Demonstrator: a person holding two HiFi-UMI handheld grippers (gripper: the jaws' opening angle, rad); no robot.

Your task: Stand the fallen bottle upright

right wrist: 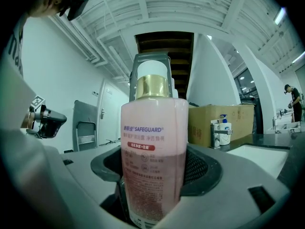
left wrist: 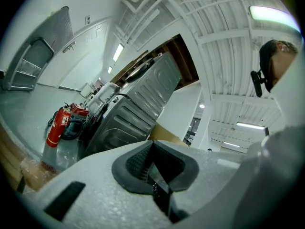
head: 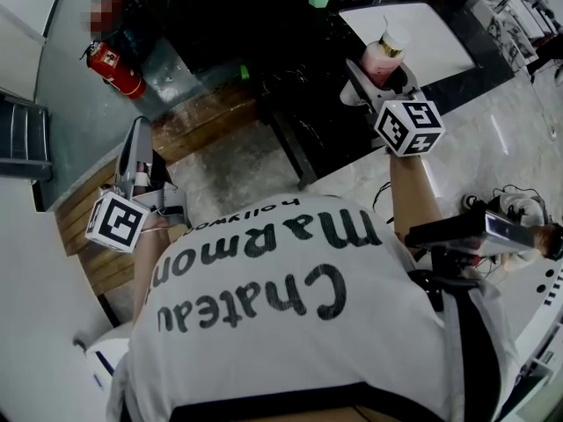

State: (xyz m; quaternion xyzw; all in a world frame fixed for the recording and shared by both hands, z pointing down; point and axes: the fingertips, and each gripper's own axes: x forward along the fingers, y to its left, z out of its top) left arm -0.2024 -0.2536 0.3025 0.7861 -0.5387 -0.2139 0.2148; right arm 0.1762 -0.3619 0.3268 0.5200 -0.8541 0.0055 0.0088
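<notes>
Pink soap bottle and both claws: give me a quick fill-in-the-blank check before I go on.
1. The right claw grips the translucent pink plastic pump bottle, which stands ____ in the right gripper view.
2. The collar under its white pump is ____ coloured.
3. The left claw has shut jaws holding ____.
4. The red metal fire extinguisher shows in the head view and the ____ gripper view.
Missing words: upright; gold; nothing; left.

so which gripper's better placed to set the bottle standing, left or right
Right. The right gripper is shut on the pink bottle, which looks upright, at the dark counter. The left gripper has its jaws together on nothing and hangs low to the side, away from the counter.
</notes>
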